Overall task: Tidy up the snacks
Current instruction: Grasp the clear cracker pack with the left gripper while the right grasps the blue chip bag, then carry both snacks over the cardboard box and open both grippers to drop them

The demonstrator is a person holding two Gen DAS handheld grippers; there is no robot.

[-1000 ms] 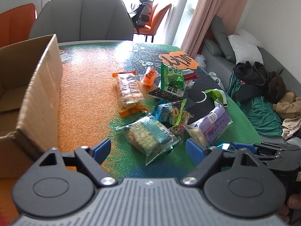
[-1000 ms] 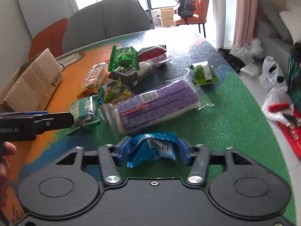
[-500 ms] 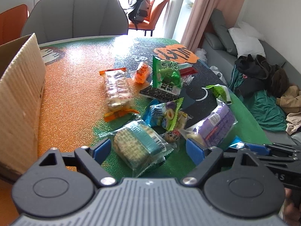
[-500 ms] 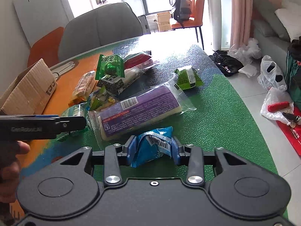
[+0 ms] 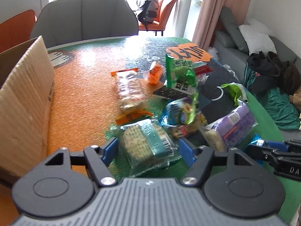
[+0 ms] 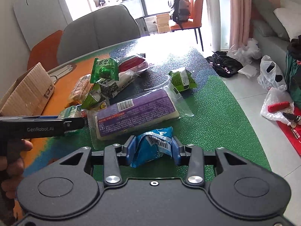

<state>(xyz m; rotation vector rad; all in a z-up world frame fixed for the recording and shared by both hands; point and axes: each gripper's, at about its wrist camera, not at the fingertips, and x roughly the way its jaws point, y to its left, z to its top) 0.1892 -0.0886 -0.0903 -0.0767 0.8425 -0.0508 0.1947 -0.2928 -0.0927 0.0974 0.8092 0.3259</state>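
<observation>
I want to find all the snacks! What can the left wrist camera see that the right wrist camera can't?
Only the left wrist view shows the small orange packet, and the left gripper closing around the teal cracker pack, pads not yet pressing.

Only the right wrist view shows the white plastic bags on the floor.

Both show the purple pack, the cardboard box and the right gripper clamping the blue packet.

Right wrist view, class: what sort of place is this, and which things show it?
Most likely a home living and dining room: a sofa with pillows, dining chairs round a table, and a backpack on another chair.
</observation>
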